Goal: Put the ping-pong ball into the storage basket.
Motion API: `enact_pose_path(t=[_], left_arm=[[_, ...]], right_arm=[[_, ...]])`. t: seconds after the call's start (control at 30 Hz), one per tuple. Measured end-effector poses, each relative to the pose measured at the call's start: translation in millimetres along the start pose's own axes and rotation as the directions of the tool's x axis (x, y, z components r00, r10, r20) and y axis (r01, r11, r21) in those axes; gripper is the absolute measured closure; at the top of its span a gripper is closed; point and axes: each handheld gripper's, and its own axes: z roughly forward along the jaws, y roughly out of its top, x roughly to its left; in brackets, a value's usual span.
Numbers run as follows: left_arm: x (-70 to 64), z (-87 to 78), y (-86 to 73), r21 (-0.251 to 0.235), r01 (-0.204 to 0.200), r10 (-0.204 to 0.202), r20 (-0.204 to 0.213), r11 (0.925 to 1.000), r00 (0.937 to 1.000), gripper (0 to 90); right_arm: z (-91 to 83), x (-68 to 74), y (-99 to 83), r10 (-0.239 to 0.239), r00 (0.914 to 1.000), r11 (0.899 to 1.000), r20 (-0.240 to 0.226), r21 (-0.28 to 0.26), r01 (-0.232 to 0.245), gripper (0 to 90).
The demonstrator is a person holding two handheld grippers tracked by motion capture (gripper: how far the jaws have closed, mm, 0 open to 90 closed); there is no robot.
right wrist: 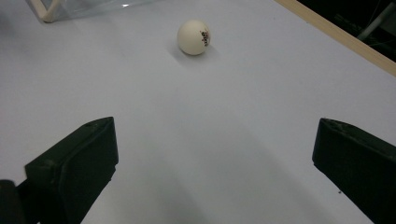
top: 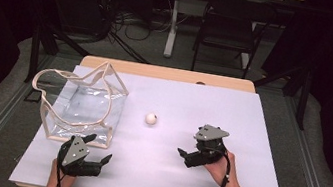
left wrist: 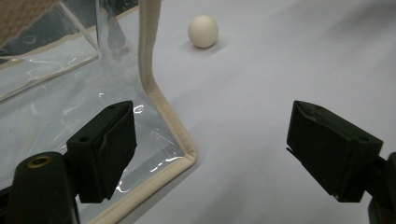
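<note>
White bench carries a cream ball at its centre. Right tongs gape empty at the ball's 4 o'clock. Left tongs gape empty at 7 o'clock, beside a clear bag's corner.

Counter with pale white sheet over top, wooden edge showing at far side. Clear plastic bag with cream trim lies on sheet, its near corner between left jaws, closer to left-hand one. White ball with small dark print rests on sheet, well ahead of right jaws, apart from bag. Sheet bare between right jaws.
</note>
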Motion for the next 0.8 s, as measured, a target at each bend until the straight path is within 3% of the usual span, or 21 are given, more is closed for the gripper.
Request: enact_pose_path(t=[0.8], left_arm=[[-0.2,0.0,-0.3,0.001,0.007,-0.007,0.002,1.0,1.0,16.3]], right_arm=[[18.9,-10.0,18.7,-0.024,0.9997,0.999,-0.008,0.032,0.024,0.0]])
